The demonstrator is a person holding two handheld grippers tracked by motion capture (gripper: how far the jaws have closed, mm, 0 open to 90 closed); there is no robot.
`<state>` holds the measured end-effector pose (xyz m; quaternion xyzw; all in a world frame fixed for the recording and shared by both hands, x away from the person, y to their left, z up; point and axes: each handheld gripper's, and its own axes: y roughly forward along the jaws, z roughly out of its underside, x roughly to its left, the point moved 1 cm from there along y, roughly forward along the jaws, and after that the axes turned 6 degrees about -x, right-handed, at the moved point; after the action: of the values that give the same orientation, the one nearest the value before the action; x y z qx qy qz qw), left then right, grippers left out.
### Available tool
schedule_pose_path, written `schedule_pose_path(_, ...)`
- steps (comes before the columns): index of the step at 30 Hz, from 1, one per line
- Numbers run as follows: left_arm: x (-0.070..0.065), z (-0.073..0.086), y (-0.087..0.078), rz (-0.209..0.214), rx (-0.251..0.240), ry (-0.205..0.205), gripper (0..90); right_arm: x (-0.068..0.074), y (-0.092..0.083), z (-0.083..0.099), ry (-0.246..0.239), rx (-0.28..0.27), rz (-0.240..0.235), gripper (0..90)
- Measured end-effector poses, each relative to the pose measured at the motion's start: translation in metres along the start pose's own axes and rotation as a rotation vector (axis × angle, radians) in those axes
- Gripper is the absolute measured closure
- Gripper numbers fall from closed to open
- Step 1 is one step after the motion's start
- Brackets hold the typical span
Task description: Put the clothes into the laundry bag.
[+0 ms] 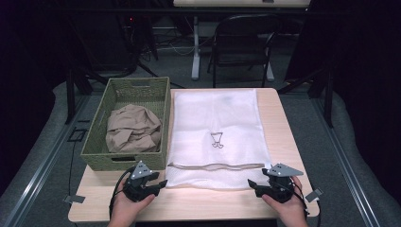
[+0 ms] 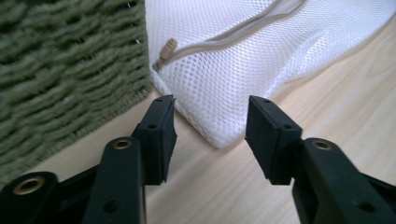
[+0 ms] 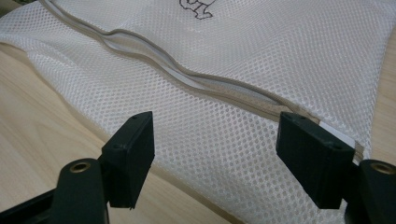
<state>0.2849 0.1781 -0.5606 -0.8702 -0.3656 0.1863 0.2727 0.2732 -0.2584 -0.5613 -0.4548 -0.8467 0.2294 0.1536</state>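
Observation:
A white mesh laundry bag [image 1: 215, 135] lies flat on the wooden table [image 1: 189, 205], its grey zipper [image 1: 215, 166] running along the near edge. The zipper pull [image 2: 166, 49] sits at the bag's left corner beside the basket. A green woven basket [image 1: 104, 142] to the left holds a crumpled tan cloth [image 1: 132, 130]. My left gripper [image 1: 161, 184] stands open at the bag's near left corner [image 2: 219, 135], nothing between its jaws. My right gripper [image 1: 253, 185] is open at the near right corner, its jaws spread over the mesh [image 3: 215, 140] below the zipper [image 3: 196, 84].
The basket wall [image 2: 60, 70] stands close on the left of my left gripper. A bare strip of table runs along the front edge. Beyond the table stand a folding chair [image 1: 241, 42] and a desk leg [image 1: 195, 47] on the dark floor.

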Motion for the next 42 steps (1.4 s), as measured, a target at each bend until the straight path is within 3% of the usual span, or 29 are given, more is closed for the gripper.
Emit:
schedule_pose_path(8, 0.002, 0.001, -0.002, -0.009, 0.003, -0.014, 50.1, -0.006, 0.003, 0.005, 0.019, 0.004, -0.014, 27.5)
schedule_pose_path(16, 0.001, -0.001, -0.006, -0.007, -0.005, -0.025, 48.4, -0.008, 0.003, 0.005, 0.007, 0.01, -0.013, 27.5)
schedule_pose_path(28, 0.0, -0.006, -0.015, -0.003, -0.036, -0.042, 47.7, -0.008, 0.003, 0.003, -0.003, 0.003, -0.009, 27.6)
schedule_pose_path(37, -0.003, -0.013, -0.027, -0.023, -0.064, -0.032, 46.3, -0.009, 0.0, 0.002, -0.007, -0.003, -0.012, 27.6)
schedule_pose_path(42, -0.001, -0.015, -0.032, -0.017, -0.072, -0.051, 46.5, -0.009, 0.0, 0.001, -0.005, -0.012, -0.017, 27.6)
